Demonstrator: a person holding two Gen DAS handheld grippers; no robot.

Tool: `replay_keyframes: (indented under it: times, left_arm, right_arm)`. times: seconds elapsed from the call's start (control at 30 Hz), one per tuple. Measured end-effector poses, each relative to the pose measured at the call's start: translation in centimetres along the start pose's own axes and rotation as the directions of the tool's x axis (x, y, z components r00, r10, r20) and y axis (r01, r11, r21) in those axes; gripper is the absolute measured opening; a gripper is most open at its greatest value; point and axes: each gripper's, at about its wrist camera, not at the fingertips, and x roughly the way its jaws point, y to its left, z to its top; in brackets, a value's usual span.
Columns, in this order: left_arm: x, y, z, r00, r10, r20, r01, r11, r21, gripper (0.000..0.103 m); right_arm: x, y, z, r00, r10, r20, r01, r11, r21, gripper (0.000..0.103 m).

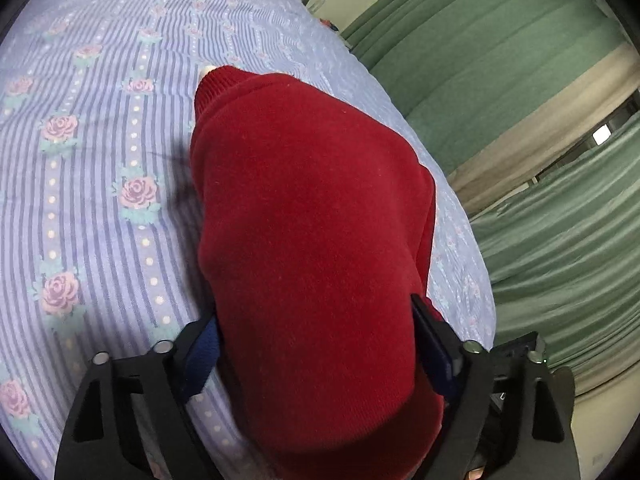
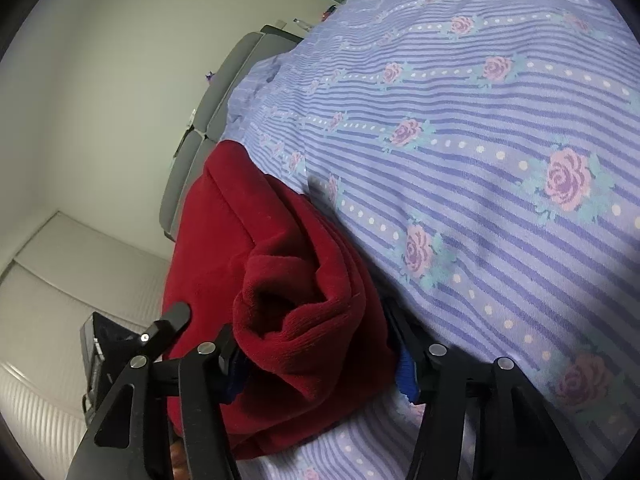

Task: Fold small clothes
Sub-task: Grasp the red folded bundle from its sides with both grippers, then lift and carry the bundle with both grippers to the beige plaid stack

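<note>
You are pinching the red sweater [image 1: 312, 216] in both claws, left claw [image 1: 320, 344] and right claw [image 2: 316, 344], near the bed [image 1: 100, 160] edge; keep its fold square.

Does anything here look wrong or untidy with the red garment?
The red garment is bunched into a crumpled lump between the right fingers, not flat on the bedsheet. No damage shows.

Dark red knitted garment [image 1: 312, 216], plain, ribbed at cuff. Lilac bedsheet [image 1: 100, 160], blue-striped, pink roses printed, white dots. Green pleated curtain [image 1: 500, 60] seen at 2 o'clock.
</note>
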Motion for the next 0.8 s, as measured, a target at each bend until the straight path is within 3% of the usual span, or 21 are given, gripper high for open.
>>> replay_keyframes:
  times: [0.2,0.5,0.8]
  left_arm:
    - [-0.9,-1.1,0.1,0.999,0.029,0.013,-0.03,0.999,0.038,0.072]
    - [-4.8,-3.4,-0.6,0.996,0.045,0.082,-0.053,0.993,0.106,0.07]
    - [-11.1,-5.1,-2.8,0.984,0.06,0.166,-0.08,0.99,0.118,0.07]
  right_arm:
    - [-0.7,2.5,-0.2,0.997,-0.073,0.034,0.077,0.988,-0.131,0.049]
    - [-3.6,4.3,-1.0,0.997,-0.043,0.063,0.055,0.978,-0.201,0.045]
    - [-7.6,8.3,-4.2,0.998,0.018,0.064,-0.001,0.966,-0.259,0.045]
